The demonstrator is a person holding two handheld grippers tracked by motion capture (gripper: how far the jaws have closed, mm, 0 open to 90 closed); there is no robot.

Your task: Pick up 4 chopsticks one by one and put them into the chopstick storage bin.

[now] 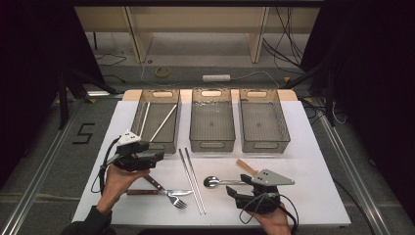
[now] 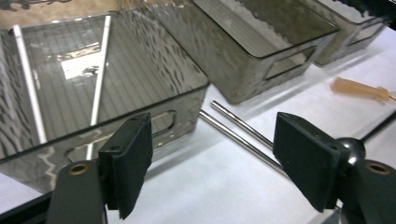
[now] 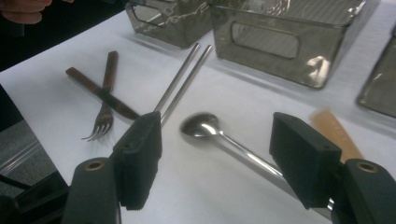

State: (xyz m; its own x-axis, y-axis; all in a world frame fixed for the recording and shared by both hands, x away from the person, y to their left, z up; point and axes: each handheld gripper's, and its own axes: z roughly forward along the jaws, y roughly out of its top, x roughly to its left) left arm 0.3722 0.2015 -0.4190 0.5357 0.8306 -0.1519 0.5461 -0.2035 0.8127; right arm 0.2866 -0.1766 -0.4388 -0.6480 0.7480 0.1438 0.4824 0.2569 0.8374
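Note:
My left gripper (image 1: 157, 157) (image 2: 212, 158) hovers open near the front corner of the left bin (image 1: 169, 143) (image 2: 154, 100), with nothing between its jaws. Two white sticks (image 1: 161, 123) (image 2: 99, 74) lie in that bin. A pair of metal chopsticks (image 1: 192, 178) (image 2: 236, 133) (image 3: 180, 81) rests on the white mat. My right gripper (image 1: 234, 188) (image 3: 215, 163) is open and low over a metal spoon (image 1: 212, 182) (image 3: 201, 126). The spoon's handle runs back between the jaws, and the pads stand apart from it.
Two empty smoky plastic bins, middle (image 1: 212, 144) and right (image 1: 264, 145), stand at the back of the mat. A fork (image 1: 176, 199) (image 3: 103, 116) and a wooden-handled knife (image 1: 155, 183) (image 3: 95, 91) lie crossed at front left. A tan handle (image 1: 246, 167) (image 3: 332, 128) (image 2: 357, 88) lies right of the spoon.

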